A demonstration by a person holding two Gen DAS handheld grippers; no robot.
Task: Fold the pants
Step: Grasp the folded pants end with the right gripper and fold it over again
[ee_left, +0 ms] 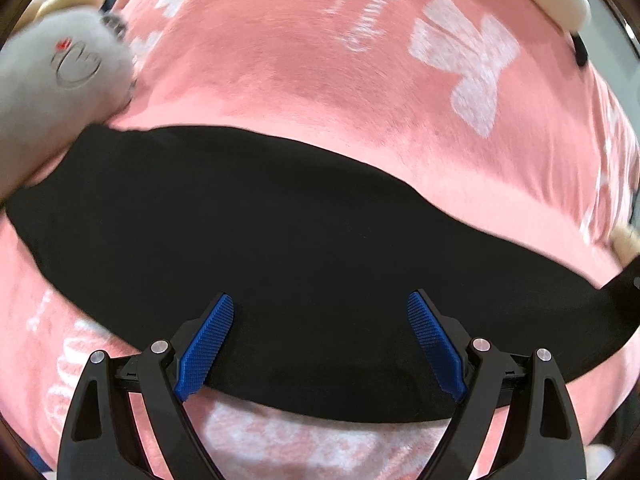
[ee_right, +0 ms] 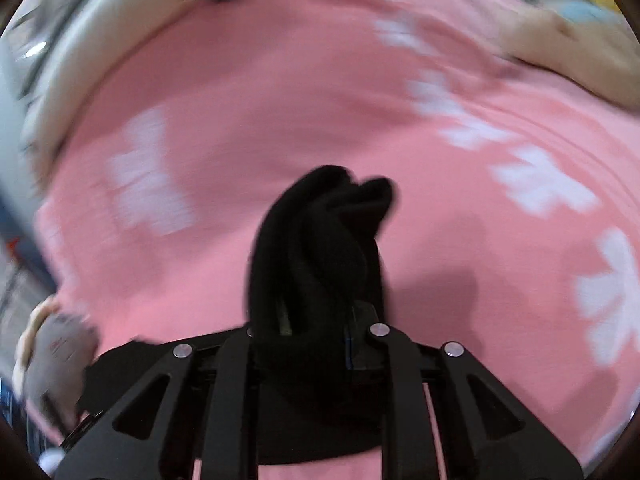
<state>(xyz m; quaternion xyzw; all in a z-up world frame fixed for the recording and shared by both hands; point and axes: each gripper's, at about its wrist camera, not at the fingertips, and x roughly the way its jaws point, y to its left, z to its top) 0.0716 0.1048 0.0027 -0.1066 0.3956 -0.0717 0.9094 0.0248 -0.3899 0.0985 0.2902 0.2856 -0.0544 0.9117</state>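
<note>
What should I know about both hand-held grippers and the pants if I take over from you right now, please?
Left hand-held gripper: open, blue pads apart over the black pants, holding nothing.
Right hand-held gripper: shut on a bunched end of the pants, raised off the pink blanket.
Pants lie in a long band across the blanket; how many folds are done I cannot tell.
Left: lay the gripped end over, then flatten.

Left gripper point(ee_left: 321, 340): black skeletal linkage arms with triangular cut-outs, silver pivot screws, blue ribbed finger pads point(ee_left: 206, 350); right gripper point(ee_right: 316, 320): matching black arms and silver screws, pads largely hidden.
</note>
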